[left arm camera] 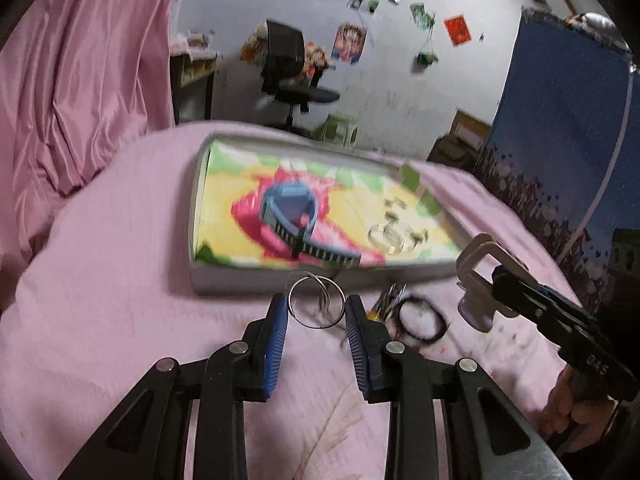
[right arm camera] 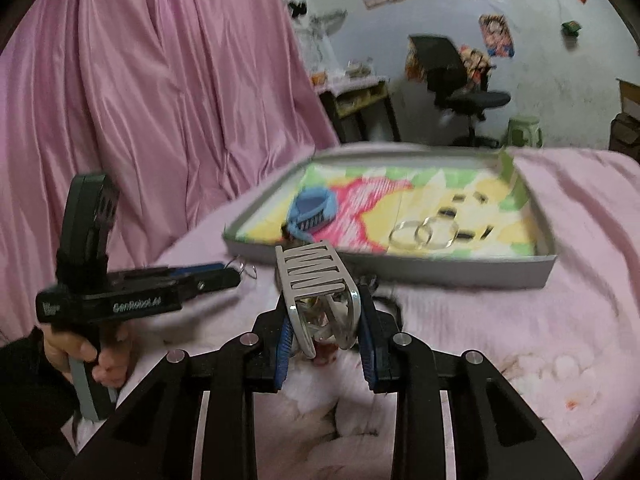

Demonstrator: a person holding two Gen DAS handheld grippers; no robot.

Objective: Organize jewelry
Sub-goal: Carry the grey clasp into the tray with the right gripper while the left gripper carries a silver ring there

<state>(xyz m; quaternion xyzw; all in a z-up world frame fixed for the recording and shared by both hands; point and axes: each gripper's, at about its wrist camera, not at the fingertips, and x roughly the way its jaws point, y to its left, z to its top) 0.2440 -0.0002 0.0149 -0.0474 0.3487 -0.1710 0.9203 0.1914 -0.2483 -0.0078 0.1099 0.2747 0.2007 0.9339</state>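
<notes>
The largest surface is the pink bedsheet-covered bed (left arm camera: 120,248); I treat it as the staging area. On it sits the shallow grey rectangular tray lined with a bright pink, yellow and green patterned paper (right arm camera: 400,270). Inside the tray lie a blue plastic watch-style band with a dark buckle strap (left arm camera: 292,220) near the centre and a cluster of clear and silvery rings (right arm camera: 424,234) toward the right side.

Step in hand: transfer of two pieces from the bed to the tray, judged from both tools being loaded and raised short of the tray's near wall.

My right tongs (right arm camera: 326,340) are pinching a wide silver metal cuff with a cut-out zigzag face (right arm camera: 316,280) by its two sides. My left tongs (left arm camera: 316,312) are pinching a thin silver wire hoop ring (left arm camera: 317,300) across its width; a second hoop appears to hang behind it, though blur makes this uncertain.

Just beyond the left tongs, on the sheet, remain a black cord loop bracelet (left arm camera: 420,316) and a small bundle of mixed pieces beside it, too blurred to identify.

Next move, as I judge it: carry each load forward over the tray's near wall, lower onto bare lining clear of the band and rings, then spread the tongs. The hoop is thin and may slip or swing; keep the approach slow.
</notes>
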